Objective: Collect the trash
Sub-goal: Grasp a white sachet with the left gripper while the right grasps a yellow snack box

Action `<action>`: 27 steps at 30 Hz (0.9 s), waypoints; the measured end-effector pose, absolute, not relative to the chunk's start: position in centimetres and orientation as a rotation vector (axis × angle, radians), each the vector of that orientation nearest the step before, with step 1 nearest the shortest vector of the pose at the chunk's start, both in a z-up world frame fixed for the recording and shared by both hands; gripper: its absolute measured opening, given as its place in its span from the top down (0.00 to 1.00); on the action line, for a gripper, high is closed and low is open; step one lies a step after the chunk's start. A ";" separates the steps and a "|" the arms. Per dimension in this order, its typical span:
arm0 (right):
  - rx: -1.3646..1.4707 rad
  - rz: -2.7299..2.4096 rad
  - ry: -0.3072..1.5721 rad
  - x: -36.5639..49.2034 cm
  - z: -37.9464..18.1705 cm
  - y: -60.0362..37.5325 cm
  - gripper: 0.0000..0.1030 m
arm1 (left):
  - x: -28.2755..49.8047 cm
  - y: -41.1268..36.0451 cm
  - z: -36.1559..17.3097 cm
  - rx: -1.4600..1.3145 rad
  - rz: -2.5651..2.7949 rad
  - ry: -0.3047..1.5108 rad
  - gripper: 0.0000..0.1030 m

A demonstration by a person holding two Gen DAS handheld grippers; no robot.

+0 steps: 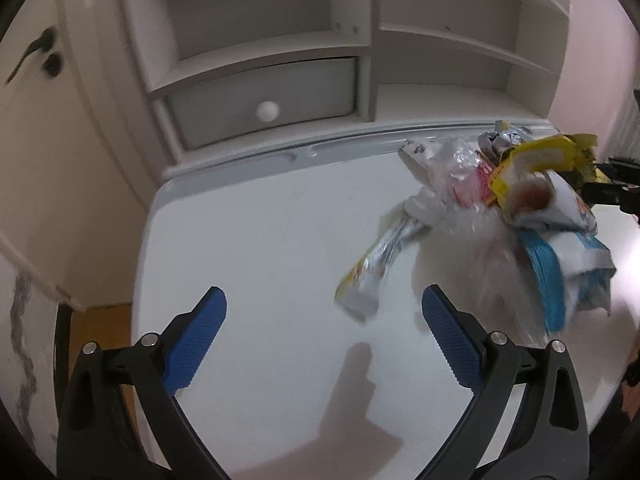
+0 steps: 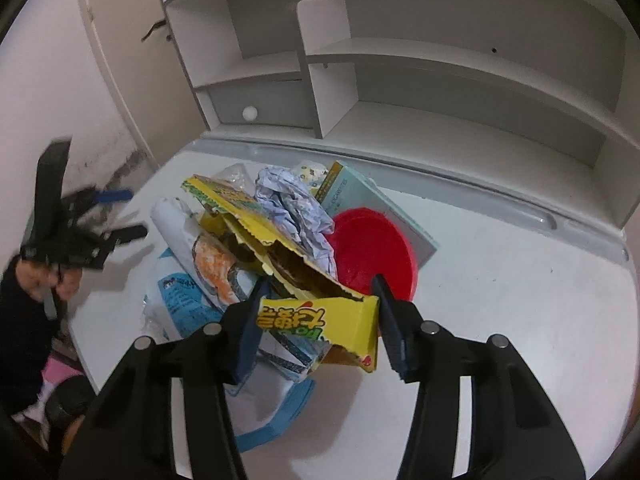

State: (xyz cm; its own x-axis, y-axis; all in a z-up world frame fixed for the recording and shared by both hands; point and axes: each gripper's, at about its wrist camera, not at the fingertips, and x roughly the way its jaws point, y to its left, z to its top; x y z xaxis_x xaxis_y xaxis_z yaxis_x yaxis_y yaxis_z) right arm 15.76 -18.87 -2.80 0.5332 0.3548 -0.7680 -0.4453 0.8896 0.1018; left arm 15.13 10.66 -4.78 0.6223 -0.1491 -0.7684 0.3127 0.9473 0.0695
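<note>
Trash pile (image 2: 248, 240) heaped on the white bench (image 2: 500, 300), in front of the shelf unit (image 2: 440, 80). Right gripper (image 2: 318, 320) closed on a yellow wrapper (image 2: 320, 320) at the near edge of the pile, one blue pad against each end of it. Torn yellow box (image 2: 240, 216) just behind the wrapper, crumpled paper (image 2: 296, 208) behind that. Red bowl (image 2: 372, 252) to the right of the pile, touching it, resting partly on a pale blue book (image 2: 360, 192). Blue-and-white bags (image 2: 180, 292) along the left side of the pile, reaching under the wrapper.

Left gripper (image 1: 324, 320) held wide open above bare bench, left of the pile, gripping nothing. Silver-and-yellow packet (image 1: 376, 268) sticking out of the pile's left side, just ahead of the open fingers (image 1: 448, 344), blurred. Clear plastic (image 1: 476, 240) close beside the right finger; touching or not, cannot tell. Drawer (image 1: 264, 100) with a white knob (image 1: 267, 111) in the shelf unit, well behind the pile.
</note>
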 end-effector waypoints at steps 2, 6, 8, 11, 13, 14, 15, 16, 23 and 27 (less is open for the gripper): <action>-0.137 0.474 0.887 16.1 -2.9 -18.5 0.50 | 17.0 9.8 -5.6 0.241 -0.290 0.870 0.07; -0.172 0.465 0.872 16.1 -2.9 -18.2 0.52 | 18.9 7.9 -6.9 0.291 -0.344 0.888 0.22; -0.183 0.457 0.855 15.9 -2.7 -18.2 0.66 | 19.7 7.5 -7.6 0.304 -0.356 0.913 0.39; -0.173 0.468 0.845 15.0 -2.2 -18.6 0.80 | 19.8 7.4 -7.9 0.294 -0.377 0.924 0.54; -0.173 0.462 0.820 14.5 -1.7 -18.7 0.82 | 19.3 6.9 -7.8 0.318 -0.386 0.921 0.79; -0.163 0.462 0.804 14.1 -1.3 -18.8 0.83 | 19.2 6.8 -7.8 0.330 -0.374 0.918 0.84; -0.149 0.460 0.788 13.9 -0.9 -18.9 0.84 | 18.9 6.8 -7.6 0.323 -0.368 0.912 0.86; -0.136 0.456 0.773 13.6 -0.4 -19.0 0.85 | 18.8 7.0 -7.2 0.303 -0.370 0.905 0.87; -0.047 0.377 0.653 10.9 2.9 -21.3 0.86 | 16.4 7.6 -3.1 0.284 -0.276 0.814 0.87; -0.004 0.298 0.612 9.0 4.1 -24.2 0.86 | 14.2 6.6 -0.2 0.266 -0.253 0.761 0.87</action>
State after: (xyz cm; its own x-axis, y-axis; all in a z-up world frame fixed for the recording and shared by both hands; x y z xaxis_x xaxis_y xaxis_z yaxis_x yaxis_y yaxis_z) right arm 9.01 -24.17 4.12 0.7768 0.2748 -0.5666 -0.2770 0.9572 0.0845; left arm 14.17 6.57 -0.19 0.6967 -0.1288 -0.7057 0.3194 0.9366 0.1444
